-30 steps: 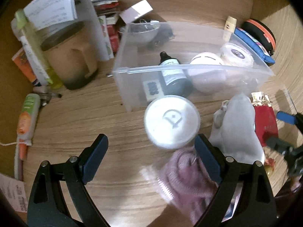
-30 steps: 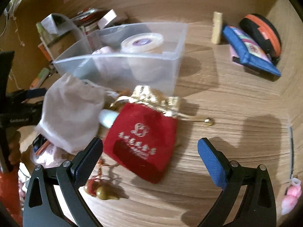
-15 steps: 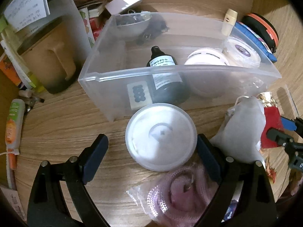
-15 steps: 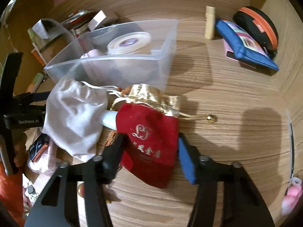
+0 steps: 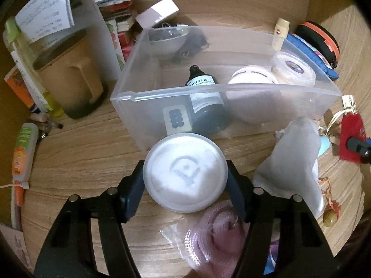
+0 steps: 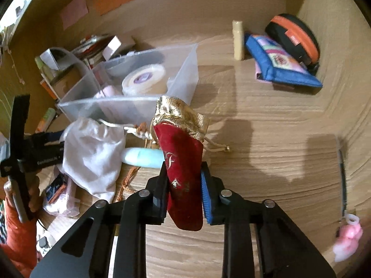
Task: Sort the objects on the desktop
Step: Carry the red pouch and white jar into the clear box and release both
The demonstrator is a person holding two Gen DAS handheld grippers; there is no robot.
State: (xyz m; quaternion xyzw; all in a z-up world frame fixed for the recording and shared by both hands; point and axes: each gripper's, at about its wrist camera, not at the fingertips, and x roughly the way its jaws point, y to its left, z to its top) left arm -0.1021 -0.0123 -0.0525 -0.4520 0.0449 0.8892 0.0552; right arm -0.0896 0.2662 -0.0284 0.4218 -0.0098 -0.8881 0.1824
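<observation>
My left gripper (image 5: 185, 180) is shut on a round white jar (image 5: 185, 172), holding it by its sides just in front of the clear plastic bin (image 5: 222, 90). The bin holds a dark pump bottle (image 5: 204, 92), a white puff case (image 5: 252, 76) and a round tub (image 5: 293, 69). My right gripper (image 6: 184, 180) is shut on a red velvet pouch with a gold top (image 6: 182, 153), lifted off the desk to the right of the bin (image 6: 129, 102). A white cloth pouch (image 6: 92, 153) lies beside it.
A tan mug (image 5: 69, 81), papers and a tube (image 5: 23, 153) stand left of the bin. A pink knit item in a bag (image 5: 215, 236) lies under the left gripper. A blue pouch (image 6: 278, 67), an orange-black case (image 6: 294, 37) and a lip balm (image 6: 238, 39) sit at the back right.
The left gripper has closed on the white jar. The right gripper has closed on the red pouch and raised it off the desk.
</observation>
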